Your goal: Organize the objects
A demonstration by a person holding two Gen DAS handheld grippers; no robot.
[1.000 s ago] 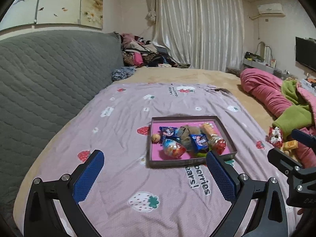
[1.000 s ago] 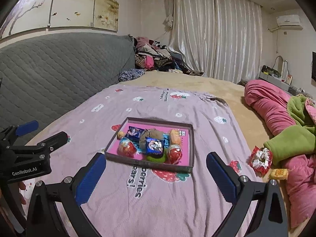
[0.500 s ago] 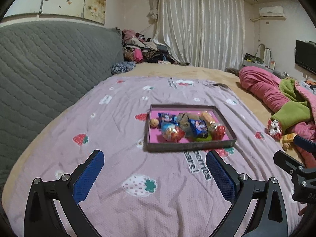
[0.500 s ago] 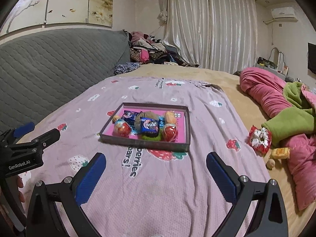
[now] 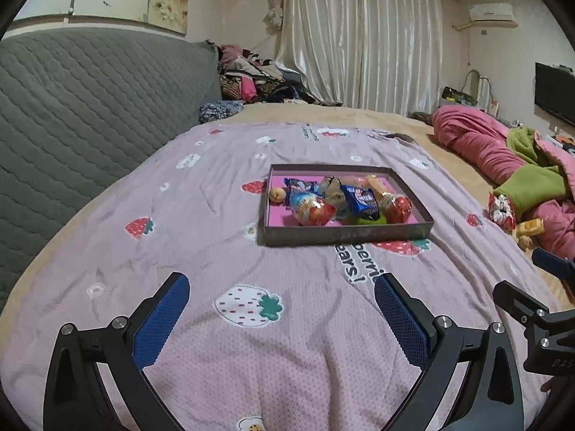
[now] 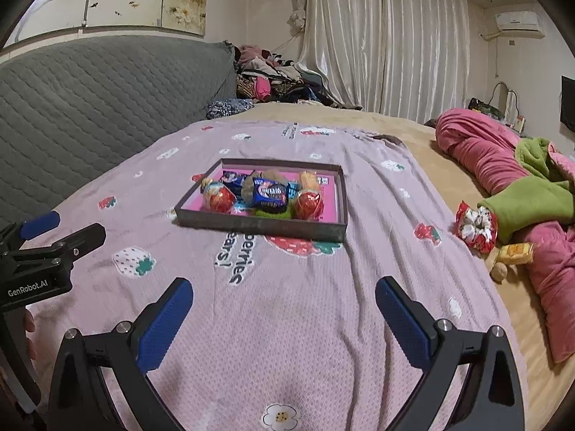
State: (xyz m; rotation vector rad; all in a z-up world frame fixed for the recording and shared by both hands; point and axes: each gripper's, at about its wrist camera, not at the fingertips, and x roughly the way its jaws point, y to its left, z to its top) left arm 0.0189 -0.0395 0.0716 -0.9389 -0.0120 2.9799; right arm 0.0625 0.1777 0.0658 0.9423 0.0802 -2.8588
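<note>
"GenRobot.AI" on left claw (image 6: 54, 230), "berries" on blanket (image 6: 323, 323)

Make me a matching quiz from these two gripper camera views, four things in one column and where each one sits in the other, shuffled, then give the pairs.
Things:
1. blue snack packet
2. red and white scrunchie
3. pile of clothes
4. air conditioner

Places:
A. high on the wall
B. inside the tray
C. far end of the bed, by the curtain
D. on the bed, right of the tray

Pairs: 1-B, 2-D, 3-C, 4-A

Strawberry-print lilac blanket (image 5: 201, 215), pink-lined grey tray (image 5: 345, 233), blue-padded black claws, quilted grey headboard (image 5: 90, 107).
</note>
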